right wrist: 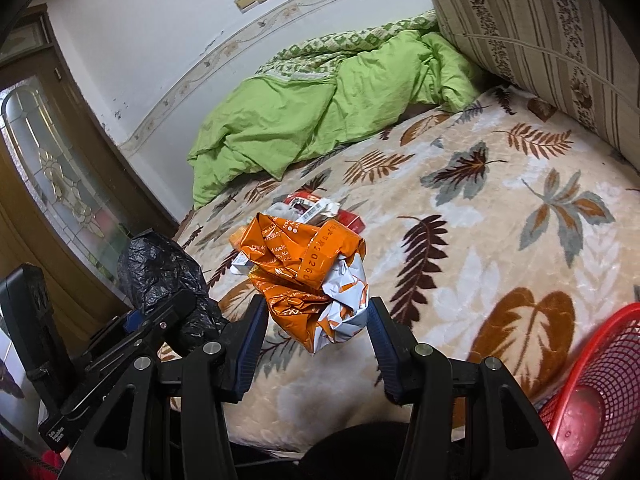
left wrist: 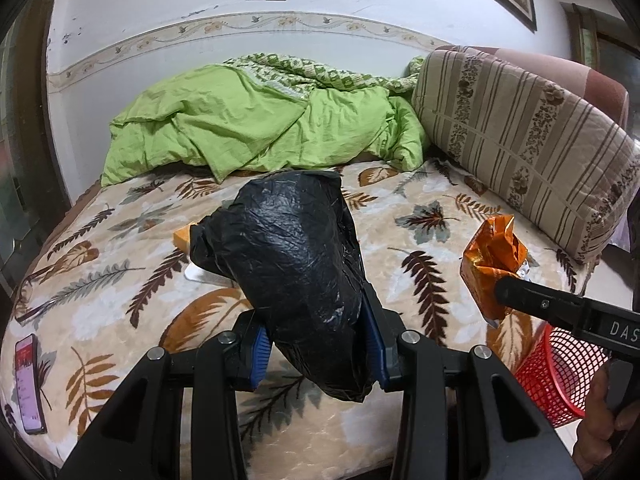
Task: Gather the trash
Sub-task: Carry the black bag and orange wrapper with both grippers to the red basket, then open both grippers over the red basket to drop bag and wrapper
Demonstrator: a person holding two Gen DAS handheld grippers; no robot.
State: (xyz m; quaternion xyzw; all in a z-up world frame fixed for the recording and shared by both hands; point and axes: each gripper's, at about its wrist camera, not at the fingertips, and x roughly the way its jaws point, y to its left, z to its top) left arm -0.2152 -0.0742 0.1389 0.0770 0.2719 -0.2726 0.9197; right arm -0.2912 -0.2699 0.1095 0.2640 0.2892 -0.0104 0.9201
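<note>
Crumpled orange-and-white foil wrapper (right wrist: 310, 280): clamped in right gripper (right wrist: 316, 320), above leaf-print blanket (right wrist: 480, 240). Light, crinkly, slippery; pinch bunched middle. Left gripper (left wrist: 320, 344) clamps soft black plastic bag (left wrist: 288, 256). Red mesh basket (right wrist: 600, 380) near.

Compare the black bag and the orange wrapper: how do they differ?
The black bag is plain, dark and bulky; the orange wrapper is bright, printed with writing and smaller. The bag is in the left tongs, the wrapper in the right tongs. Both are crumpled and held up above the bed.
</note>
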